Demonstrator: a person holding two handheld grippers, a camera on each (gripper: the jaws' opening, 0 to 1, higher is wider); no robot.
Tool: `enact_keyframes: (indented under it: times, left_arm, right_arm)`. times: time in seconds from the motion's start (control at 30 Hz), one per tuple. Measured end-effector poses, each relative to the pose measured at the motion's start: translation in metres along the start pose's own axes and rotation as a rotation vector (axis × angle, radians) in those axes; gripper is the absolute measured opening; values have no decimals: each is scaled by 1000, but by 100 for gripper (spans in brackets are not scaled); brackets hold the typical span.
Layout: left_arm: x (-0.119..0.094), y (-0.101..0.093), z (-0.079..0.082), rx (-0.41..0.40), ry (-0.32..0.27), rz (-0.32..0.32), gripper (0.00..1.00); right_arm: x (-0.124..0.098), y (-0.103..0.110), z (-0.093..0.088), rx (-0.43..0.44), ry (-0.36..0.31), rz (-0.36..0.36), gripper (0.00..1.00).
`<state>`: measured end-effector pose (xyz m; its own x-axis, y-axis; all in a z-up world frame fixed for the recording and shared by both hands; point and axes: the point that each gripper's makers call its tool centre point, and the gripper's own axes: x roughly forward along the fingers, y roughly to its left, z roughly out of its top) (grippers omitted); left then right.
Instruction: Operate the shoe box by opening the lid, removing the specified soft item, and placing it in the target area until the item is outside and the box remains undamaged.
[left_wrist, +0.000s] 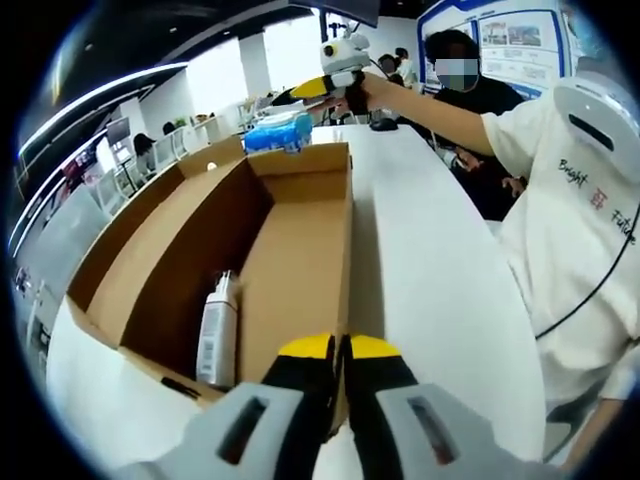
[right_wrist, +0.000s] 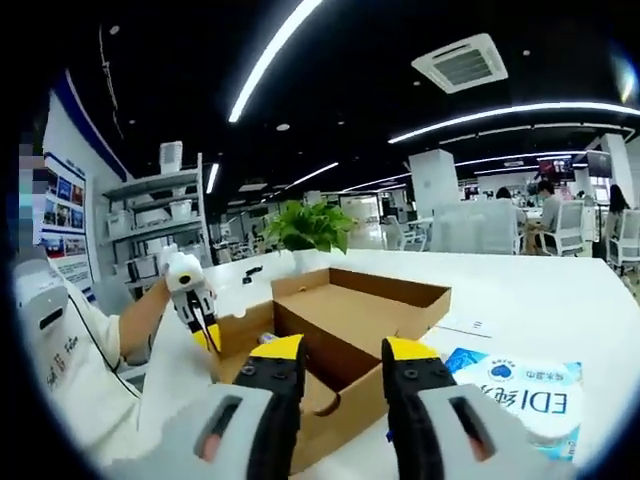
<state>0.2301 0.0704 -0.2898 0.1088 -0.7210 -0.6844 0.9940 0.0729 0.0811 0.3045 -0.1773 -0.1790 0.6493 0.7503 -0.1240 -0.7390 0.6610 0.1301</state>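
A: On the table (left_wrist: 440, 260), see a cardboard box (left_wrist: 300, 250), open on top. Left gripper (left_wrist: 340, 350)?

B: Down at the near corner. Narrow, nipped onto the edge of the box's wall.

A: And inside?

B: Holds a white bottle (left_wrist: 218, 335), lying on the floor at the near end, close beside a long wall.

A: Where's the pack?

B: Outside. Blue pack (left_wrist: 280, 132), flat on the table, just past the far end of the box.

A: Right gripper (right_wrist: 343, 352)?

B: Up in a hand (left_wrist: 375, 90), beyond the pack and clear of it. Wide apart, gripping nothing, looking back over the box.

A: Anything behind?

B: Green plant (right_wrist: 310, 225) past the box in the right gripper view.
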Motion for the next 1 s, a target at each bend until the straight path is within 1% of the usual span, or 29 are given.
enact_keyframes:
  times: [0.03,0.1,0.13,0.17,0.2,0.23,0.27,0.3,0.33,0.37,0.4,0.43,0.5,0.53,0.57,0.7,0.8,0.83,0.9,0.93,1.0]
  left_arm:
    - [0,0,0,-2,-2,0,4]
    - [0,0,0,-5,-6,0,3]
    - [0,0,1,-6,-13,-1,3]
    - [0,0,1,-6,-17,-3,3]
    - [-1,0,1,-8,-20,-6,3]
    - [-1,0,1,-8,-19,-7,3]
    - [-1,0,1,-9,-18,-9,3]
    - [0,0,1,-10,-15,-10,3]
    - [0,0,1,-11,-15,-10,3]
    - [0,0,1,-10,-15,-11,3]
    - [0,0,1,-10,-15,-11,3]
    - [-1,0,1,-10,-16,-11,3]
    - [-1,0,1,-6,-18,-9,3]
    - [-1,0,1,-7,-19,-9,3]
    - [-1,0,1,-8,-19,-10,3]
    - [-1,0,1,-11,-19,-17,2]
    - [-1,0,1,-11,-17,-18,2]
    - [-1,0,1,-11,-17,-18,2]
    - [-1,0,1,-11,-17,-19,2]
    - [-1,0,1,-12,-17,-20,2]
    - [-1,0,1,-18,-12,-25,2]
  right_arm:
    - [1,0,2,-17,-8,-7,41]
    - [2,1,5,-52,-24,-21,43]
    - [2,2,3,-59,-18,-20,40]
    - [2,5,0,-70,-4,-3,33]
    - [3,-1,0,-98,-2,-42,28]
    - [4,-5,2,-148,-5,-63,25]
    - [5,-3,2,-166,-4,-57,23]
    - [7,1,1,-146,-3,-44,23]
    - [8,2,1,-146,-2,-42,21]
    - [10,6,2,-146,3,-22,20]
    - [13,10,3,-145,7,-3,20]
    - [14,12,4,-138,12,0,21]
    - [16,20,10,-125,-14,28,20]
    - [17,25,10,-121,-12,55,20]
    - [18,32,11,-95,-12,91,20]
    - [19,48,18,-17,-49,168,20]
    - [23,54,14,-23,-39,170,26]
    - [24,56,13,-34,-41,183,25]
    - [27,60,12,-57,-46,208,17]
    - [28,61,12,-50,-45,212,15]
    - [33,64,11,-34,-32,232,20]
